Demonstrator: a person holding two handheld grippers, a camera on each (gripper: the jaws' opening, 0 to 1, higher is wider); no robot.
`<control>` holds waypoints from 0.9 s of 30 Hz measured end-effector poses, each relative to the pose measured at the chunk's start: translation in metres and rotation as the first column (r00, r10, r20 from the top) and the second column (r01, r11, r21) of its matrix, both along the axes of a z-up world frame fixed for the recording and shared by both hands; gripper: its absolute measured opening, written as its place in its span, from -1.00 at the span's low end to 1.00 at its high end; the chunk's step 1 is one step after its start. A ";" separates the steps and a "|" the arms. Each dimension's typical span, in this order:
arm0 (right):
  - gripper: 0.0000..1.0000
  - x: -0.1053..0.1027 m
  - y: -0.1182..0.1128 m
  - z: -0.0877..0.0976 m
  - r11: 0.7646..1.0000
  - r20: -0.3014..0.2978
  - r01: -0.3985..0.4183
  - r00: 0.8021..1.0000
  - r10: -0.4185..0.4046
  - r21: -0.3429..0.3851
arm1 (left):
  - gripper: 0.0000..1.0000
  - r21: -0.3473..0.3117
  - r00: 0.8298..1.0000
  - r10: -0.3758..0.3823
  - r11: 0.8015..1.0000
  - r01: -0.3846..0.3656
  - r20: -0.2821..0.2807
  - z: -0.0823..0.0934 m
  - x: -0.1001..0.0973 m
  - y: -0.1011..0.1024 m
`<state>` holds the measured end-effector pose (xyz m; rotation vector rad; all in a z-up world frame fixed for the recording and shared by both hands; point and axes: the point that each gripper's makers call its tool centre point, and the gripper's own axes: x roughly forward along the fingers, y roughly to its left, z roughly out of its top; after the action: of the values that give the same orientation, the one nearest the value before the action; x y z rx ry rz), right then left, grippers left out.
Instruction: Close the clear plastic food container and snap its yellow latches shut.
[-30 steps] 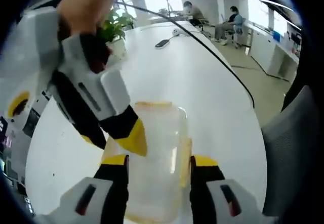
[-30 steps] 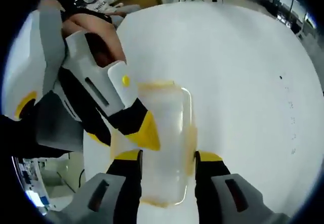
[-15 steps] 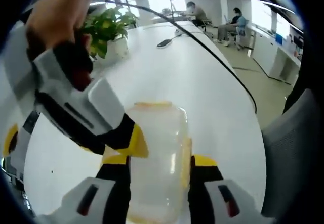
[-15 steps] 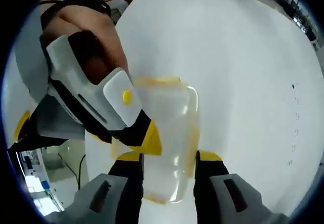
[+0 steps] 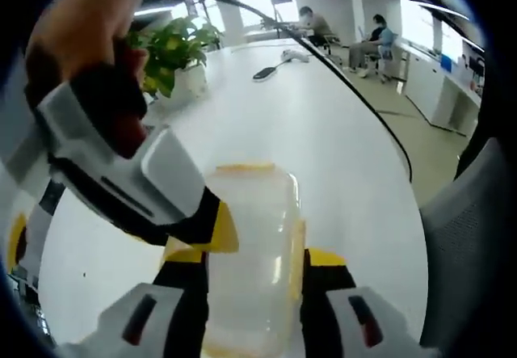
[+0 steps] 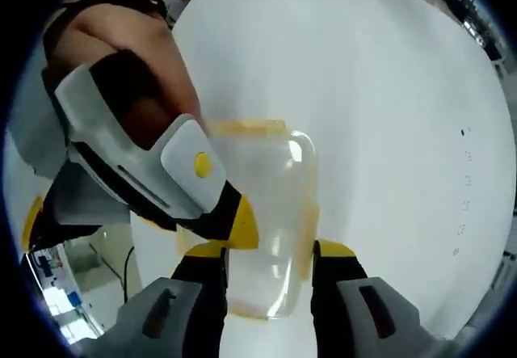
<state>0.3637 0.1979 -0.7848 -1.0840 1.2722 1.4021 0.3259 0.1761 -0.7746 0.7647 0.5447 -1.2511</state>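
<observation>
1. Resting flat on the white table (image 5: 323, 132), right between the two jaws of the left gripper (image 5: 254, 257): the clear container (image 5: 250, 204), with its lid looking down.
2. Pinching the container's two long sides with the left gripper, jaws snug against the plastic.
3. Pinching the same container (image 6: 262, 188) with the right gripper (image 6: 266, 250) too, one jaw on each long side, seen from its own camera.
4. Reaching in from the side in the left gripper view, with a yellow tip pressing just beside the left gripper's near jaw: the right gripper again.
5. Showing yellow latches (image 5: 297, 249) along the side by the jaw and at the end farthest ahead of the jaws (image 6: 245, 128); not able to tell if each one is snapped.
6. Guessing how it will feel: very light, thin and a bit bendy, smooth and slippery, so likely sliding away if pushed from one side only.
7. Holding it best by the stiff rim, squeezing gently on both sides, then pushing each latch flat toward the wall.
</observation>
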 end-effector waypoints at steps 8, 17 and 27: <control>-0.24 0.000 -0.001 0.000 1.000 -0.002 -0.009 1.000 0.009 0.000 | -0.20 -0.005 1.000 -0.002 1.000 0.002 0.000 -0.001 0.001 0.000; -0.24 0.000 -0.003 0.003 0.997 0.062 0.019 0.998 -0.023 0.072 | -0.19 0.007 0.999 -0.035 0.999 0.035 -0.003 -0.002 -0.001 -0.003; -0.24 0.004 -0.010 0.012 0.915 0.115 0.150 0.972 -0.206 0.374 | -0.18 -0.049 0.996 0.002 0.999 -0.006 -0.090 0.005 0.001 -0.005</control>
<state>0.3677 0.1883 -0.7731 -0.7829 0.9288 1.3229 0.3264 0.1712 -0.7699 0.6680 0.5864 -1.2954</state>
